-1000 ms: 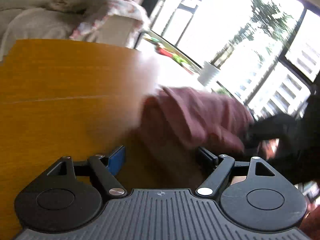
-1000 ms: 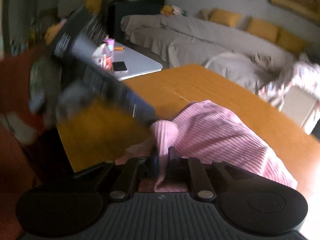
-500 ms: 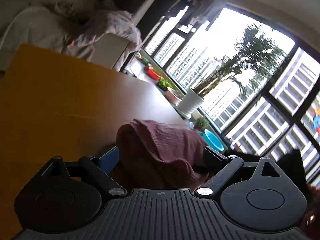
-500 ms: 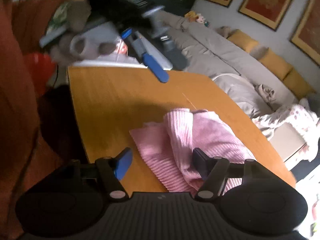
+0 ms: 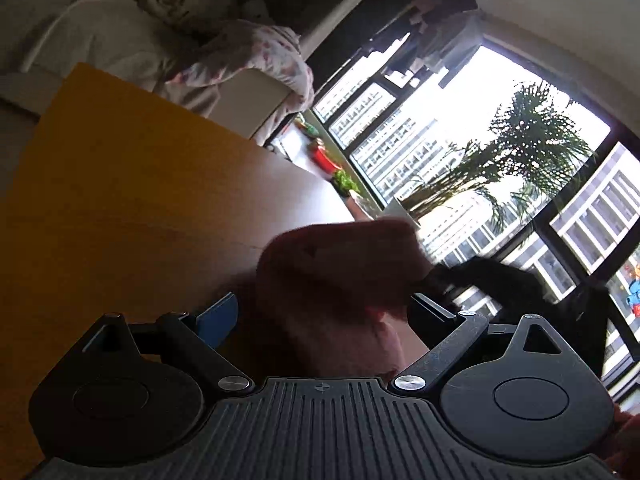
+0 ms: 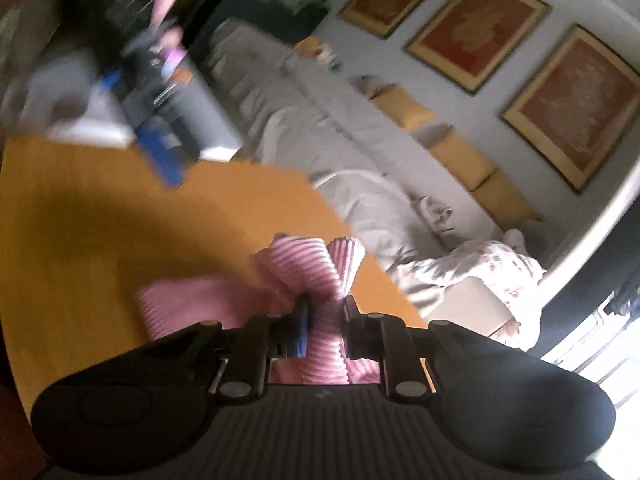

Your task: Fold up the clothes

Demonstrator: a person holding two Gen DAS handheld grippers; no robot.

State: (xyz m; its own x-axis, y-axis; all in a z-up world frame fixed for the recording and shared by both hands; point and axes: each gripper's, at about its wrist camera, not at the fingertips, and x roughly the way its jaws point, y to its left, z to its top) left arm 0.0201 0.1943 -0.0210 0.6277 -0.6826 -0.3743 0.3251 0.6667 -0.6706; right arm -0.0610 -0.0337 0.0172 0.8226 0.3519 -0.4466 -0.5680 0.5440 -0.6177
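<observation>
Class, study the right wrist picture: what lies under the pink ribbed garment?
Under the pink ribbed garment lies the orange wooden table, bare around it. The right gripper, just closed, pinches a bunched fold. The tabletop directly beneath the cloth is covered.

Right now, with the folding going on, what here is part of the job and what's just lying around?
Part of the job:
pink ribbed garment
right claw, clamped on it
left claw, open
wooden table

Just lying about:
sofa
floral cloth
potted palm
framed pictures
</observation>
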